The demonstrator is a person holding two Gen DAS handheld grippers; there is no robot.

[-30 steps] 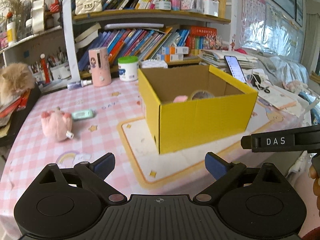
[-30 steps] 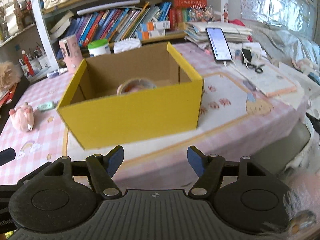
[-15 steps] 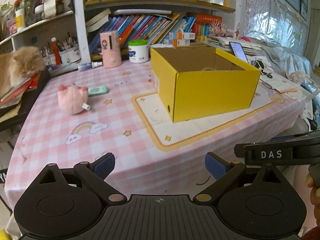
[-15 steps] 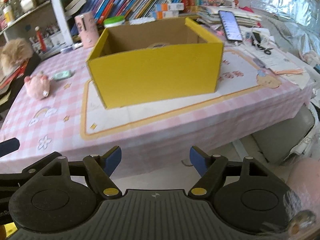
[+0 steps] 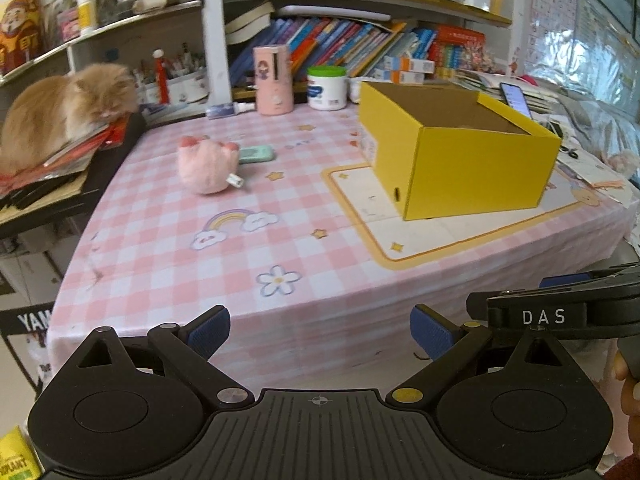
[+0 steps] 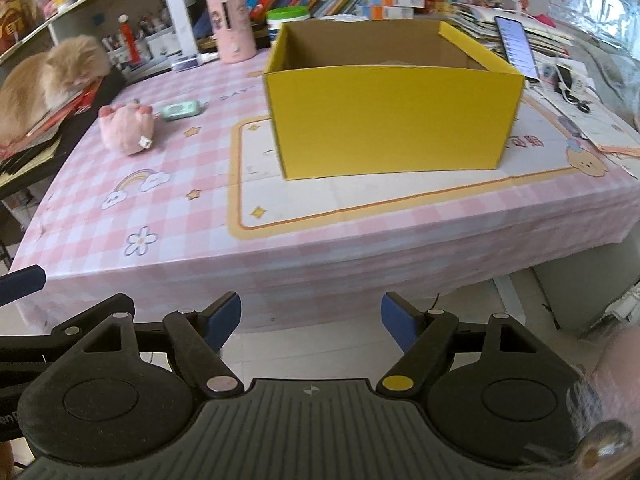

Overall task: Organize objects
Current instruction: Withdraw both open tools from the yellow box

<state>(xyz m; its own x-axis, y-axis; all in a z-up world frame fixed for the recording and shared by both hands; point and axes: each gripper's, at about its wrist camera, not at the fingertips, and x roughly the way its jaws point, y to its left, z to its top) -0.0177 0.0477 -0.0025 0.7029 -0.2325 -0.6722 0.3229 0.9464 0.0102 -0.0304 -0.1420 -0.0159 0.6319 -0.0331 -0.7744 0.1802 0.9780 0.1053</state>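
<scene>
An open yellow cardboard box (image 5: 476, 168) (image 6: 392, 120) stands on the pink checked tablecloth (image 5: 240, 248) (image 6: 168, 200). To its left lie a pink plush toy (image 5: 208, 166) (image 6: 126, 128) and a small green case (image 5: 256, 155) (image 6: 181, 111). My left gripper (image 5: 320, 332) hangs open in front of the table's near edge, nothing between its fingers. My right gripper (image 6: 311, 320) is also off the table's front edge; its jaws are opening and hold nothing. The box's contents are hidden from here.
An orange cat (image 5: 60, 112) (image 6: 44, 80) lies on papers at the left. A pink canister (image 5: 273, 80) (image 6: 232, 26), a white tub (image 5: 327, 88), bookshelves, a phone (image 6: 516, 46) and papers crowd the back and right. Below the table edge is floor (image 6: 320, 344).
Both grippers have pulled back from the box and sunk a little, so the whole table front now shows. The right jaws have widened slightly. The box's contents have dropped out of sight.
</scene>
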